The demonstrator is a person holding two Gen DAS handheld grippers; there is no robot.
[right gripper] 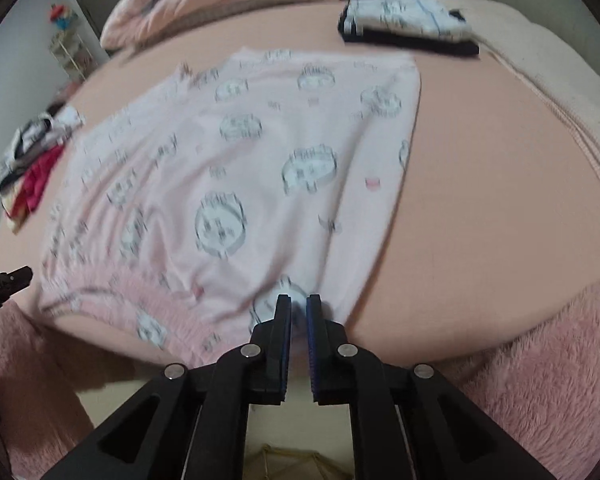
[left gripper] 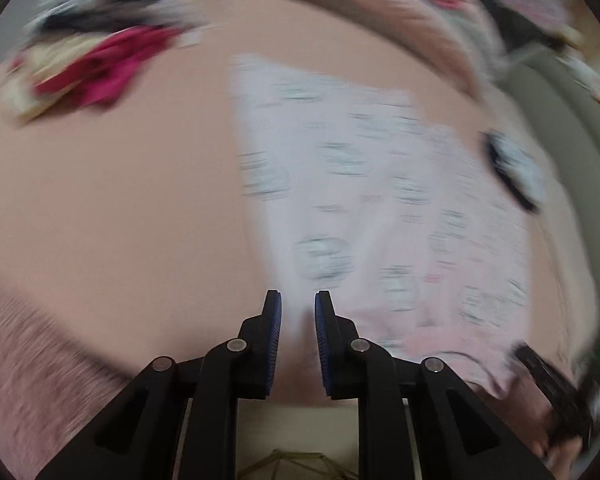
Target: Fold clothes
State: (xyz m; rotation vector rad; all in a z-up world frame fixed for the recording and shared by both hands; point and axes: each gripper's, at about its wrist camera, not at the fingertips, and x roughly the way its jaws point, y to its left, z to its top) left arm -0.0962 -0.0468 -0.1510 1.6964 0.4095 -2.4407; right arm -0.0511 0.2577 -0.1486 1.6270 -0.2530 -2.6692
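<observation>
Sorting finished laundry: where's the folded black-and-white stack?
In the right wrist view, the folded stack lies far right on the bed, beyond the pink shirt.

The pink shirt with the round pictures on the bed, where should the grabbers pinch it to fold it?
Probably the pink shirt is best pinched at its near ribbed hem, one corner each, coming from the bed's near edge. It lies flat, and the right gripper already sits at that edge.

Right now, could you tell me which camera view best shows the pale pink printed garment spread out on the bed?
The right wrist view shows the pale pink printed garment best: nearly its whole outline lies flat in frame, and the prints are fairly clear. In the left wrist view, the garment is heavily motion-blurred and shown only from one side.
</observation>
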